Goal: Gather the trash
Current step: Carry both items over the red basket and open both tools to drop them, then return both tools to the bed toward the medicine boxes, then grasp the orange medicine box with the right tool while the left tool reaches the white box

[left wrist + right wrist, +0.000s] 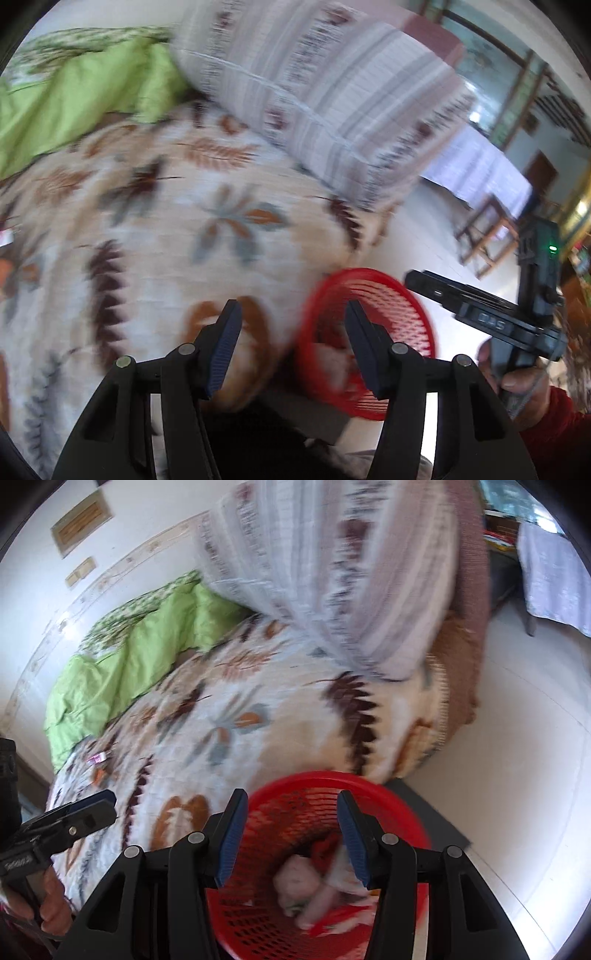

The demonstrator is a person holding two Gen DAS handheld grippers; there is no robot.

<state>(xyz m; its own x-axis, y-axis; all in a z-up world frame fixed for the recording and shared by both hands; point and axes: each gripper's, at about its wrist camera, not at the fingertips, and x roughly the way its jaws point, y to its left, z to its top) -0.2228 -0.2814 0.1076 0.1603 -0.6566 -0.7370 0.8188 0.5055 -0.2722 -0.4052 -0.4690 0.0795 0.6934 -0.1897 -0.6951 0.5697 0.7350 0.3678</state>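
Observation:
A red mesh basket (399,812) stands on the floor beside the bed, seen also in the left wrist view as the red basket (399,295). Crumpled pale and red trash (299,886) lies in its bottom. My right gripper (291,834) hangs over the basket's mouth, open, with nothing between its pads. My left gripper (291,347) is open too and empty, over the bed's edge next to the basket. A small pink scrap (96,757) lies on the leaf-patterned bedspread (229,723) at the far left. Each gripper shows in the other's view: the right gripper (410,278), the left gripper (110,799).
A large striped pillow (332,92) sits at the bed's far end, a green blanket (74,96) along the wall side. White tiled floor (517,775) lies right of the bed. A wooden chair (487,232) and a covered table (476,162) stand beyond.

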